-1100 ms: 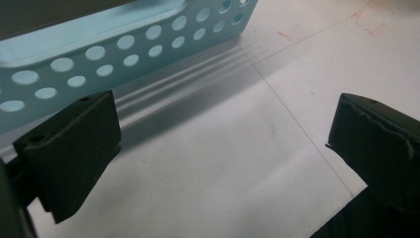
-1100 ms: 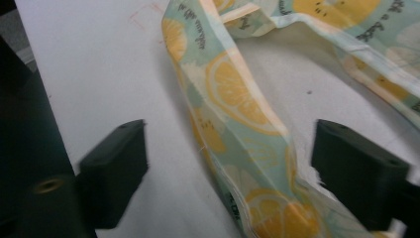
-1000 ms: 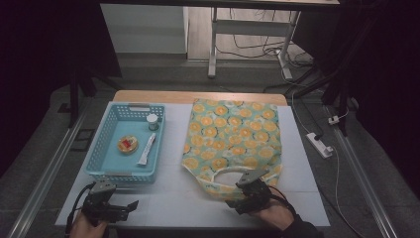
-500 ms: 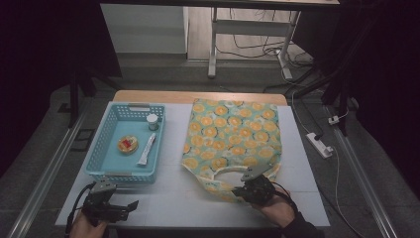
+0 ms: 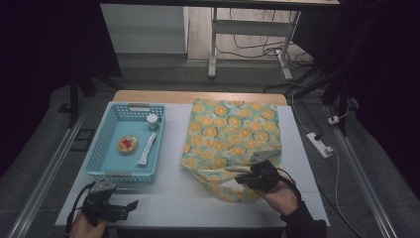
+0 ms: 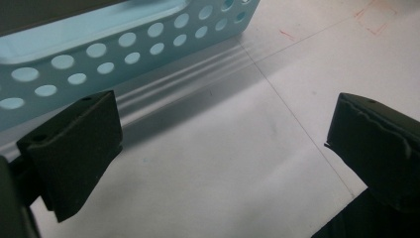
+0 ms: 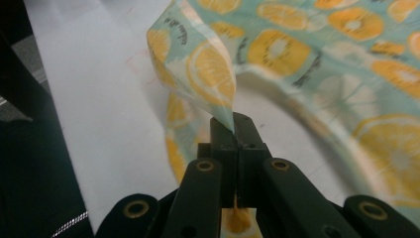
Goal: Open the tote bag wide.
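Note:
A teal cloth printed with orange slices (image 5: 233,126) lies spread on the right half of the white table (image 5: 178,193). My right gripper (image 5: 245,179) is at the cloth's near edge, shut on a fold of it. The right gripper view shows the pinched fabric (image 7: 208,74) rising in a peak above the closed fingertips of the right gripper (image 7: 234,124), with the rest of the cloth (image 7: 317,54) curling away behind. My left gripper (image 5: 130,206) rests at the table's near left corner, open and holding nothing. Its jaws stand wide apart over bare table in front of the blue basket (image 6: 99,44).
The light blue basket (image 5: 130,107) sits on the left half of the table. It holds a small white jar (image 5: 152,120), a round orange and red item (image 5: 128,144) and a white tube (image 5: 147,150). A power strip (image 5: 319,144) lies on the floor to the right.
My right gripper has closed on the cloth's near edge and lifted it, drifting slightly right, so the edge now stands folded up off the table. The left gripper has not moved.

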The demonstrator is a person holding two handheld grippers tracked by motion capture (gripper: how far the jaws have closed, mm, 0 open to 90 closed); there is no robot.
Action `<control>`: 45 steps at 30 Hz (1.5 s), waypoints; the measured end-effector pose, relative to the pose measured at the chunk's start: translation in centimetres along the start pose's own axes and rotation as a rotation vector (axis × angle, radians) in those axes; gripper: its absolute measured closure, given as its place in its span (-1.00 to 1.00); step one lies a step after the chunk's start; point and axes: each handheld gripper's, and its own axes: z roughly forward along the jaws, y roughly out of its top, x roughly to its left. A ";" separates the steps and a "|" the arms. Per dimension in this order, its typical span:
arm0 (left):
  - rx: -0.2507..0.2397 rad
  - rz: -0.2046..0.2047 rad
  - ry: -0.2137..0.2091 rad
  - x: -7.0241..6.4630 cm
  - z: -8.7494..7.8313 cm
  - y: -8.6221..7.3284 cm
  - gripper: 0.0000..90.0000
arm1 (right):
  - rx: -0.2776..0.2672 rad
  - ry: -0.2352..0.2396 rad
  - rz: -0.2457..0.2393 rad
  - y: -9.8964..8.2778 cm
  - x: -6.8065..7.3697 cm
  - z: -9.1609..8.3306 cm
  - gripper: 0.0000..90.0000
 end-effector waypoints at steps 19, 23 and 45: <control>0.002 -0.010 -0.003 0.1 0.0 0.0 -0.97 | -0.012 -0.041 0.046 3.9 -6.1 0.4 0.99; 0.001 -0.012 -0.002 0.1 0.0 0.0 -0.97 | -0.019 -0.045 0.056 4.8 -7.4 0.6 0.99; -0.001 -0.021 -0.006 0.2 0.0 0.0 -0.96 | -0.026 -0.141 0.079 9.4 -13.5 2.8 0.99</control>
